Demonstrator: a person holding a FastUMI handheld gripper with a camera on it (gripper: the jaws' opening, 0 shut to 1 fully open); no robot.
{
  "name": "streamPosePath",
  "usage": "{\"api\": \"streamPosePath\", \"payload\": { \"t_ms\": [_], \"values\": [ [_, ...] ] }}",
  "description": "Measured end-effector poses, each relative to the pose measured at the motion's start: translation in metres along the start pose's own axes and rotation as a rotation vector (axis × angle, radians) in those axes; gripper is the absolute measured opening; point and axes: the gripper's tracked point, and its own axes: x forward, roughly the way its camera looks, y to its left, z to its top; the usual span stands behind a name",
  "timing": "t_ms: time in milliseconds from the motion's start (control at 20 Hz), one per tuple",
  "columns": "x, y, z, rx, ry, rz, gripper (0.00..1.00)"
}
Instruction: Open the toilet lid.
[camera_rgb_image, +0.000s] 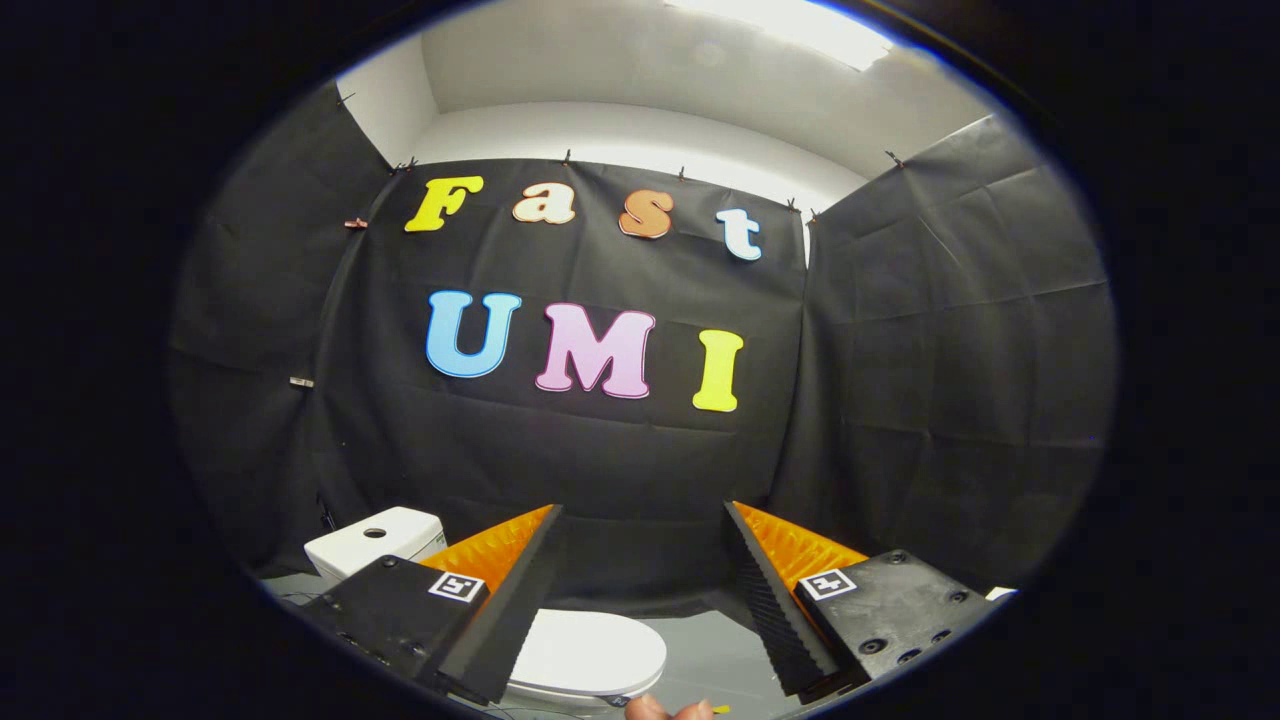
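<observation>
A white toilet stands low on the floor below my gripper. Its closed white lid (590, 652) lies flat, partly hidden behind the left finger. The white tank (375, 540) with a round button on top stands to the left, beyond the left finger. My gripper (645, 520) is open, held well above the lid, with its fingers wide apart and nothing between them. The left finger (510, 610) overlaps the lid's near-left part in the view; the right finger (775, 600) is off to the lid's right.
Black cloth walls close in the booth at the back, left and right. A grey floor (715, 650) shows to the right of the toilet. A fingertip of a person's hand (650, 710) shows just below the lid's front rim.
</observation>
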Motion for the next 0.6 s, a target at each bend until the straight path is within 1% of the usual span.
{"api": "streamPosePath", "payload": {
  "t_ms": [200,300,450,600],
  "values": [
    [0.007,0.011,-0.015,-0.004,-0.012,0.008,0.98],
    [0.014,0.012,-0.026,-0.011,-0.019,-0.001,0.98],
    [0.023,0.015,-0.051,-0.025,0.0,-0.01,0.98],
    [0.029,0.022,-0.08,-0.043,0.009,0.014,0.98]
  ]
}}
